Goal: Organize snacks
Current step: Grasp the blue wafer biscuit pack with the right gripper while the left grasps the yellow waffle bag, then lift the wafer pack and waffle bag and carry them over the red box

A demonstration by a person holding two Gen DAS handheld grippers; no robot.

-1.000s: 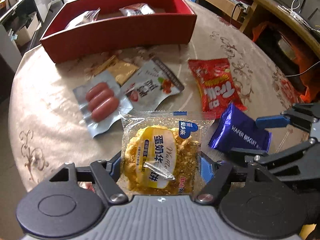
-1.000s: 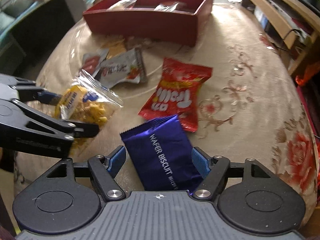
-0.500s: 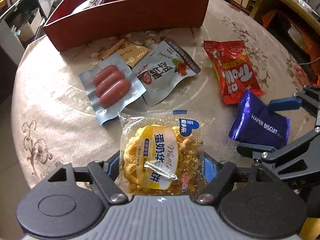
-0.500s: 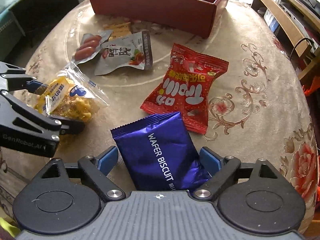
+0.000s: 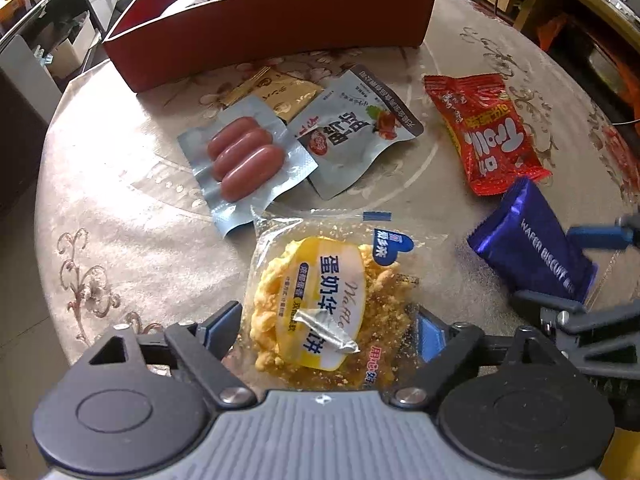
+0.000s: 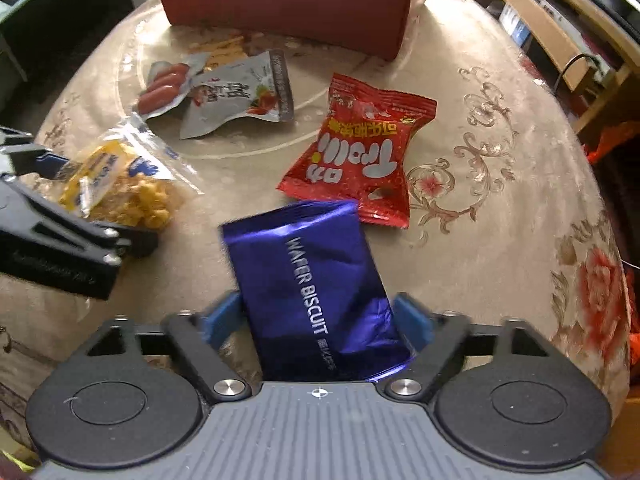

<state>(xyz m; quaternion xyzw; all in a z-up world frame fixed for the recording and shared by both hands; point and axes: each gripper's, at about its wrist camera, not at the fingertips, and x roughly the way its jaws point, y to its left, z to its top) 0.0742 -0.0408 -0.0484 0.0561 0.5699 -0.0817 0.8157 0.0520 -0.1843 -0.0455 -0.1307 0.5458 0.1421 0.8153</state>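
My left gripper (image 5: 326,330) clamps the waffle (image 5: 320,304), my right gripper (image 6: 318,320) the wafer (image 6: 312,292); I'd lift both clear, then carry them ahead over the box (image 5: 272,28) wall.

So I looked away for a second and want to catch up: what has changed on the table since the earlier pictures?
Both grippers have carried their packets toward the red box, which now looms closer. The left gripper stays shut on the yellow waffle packet, the right gripper on the blue wafer biscuit packet. The sausage pack, grey pouch and red candy bag lie as before.
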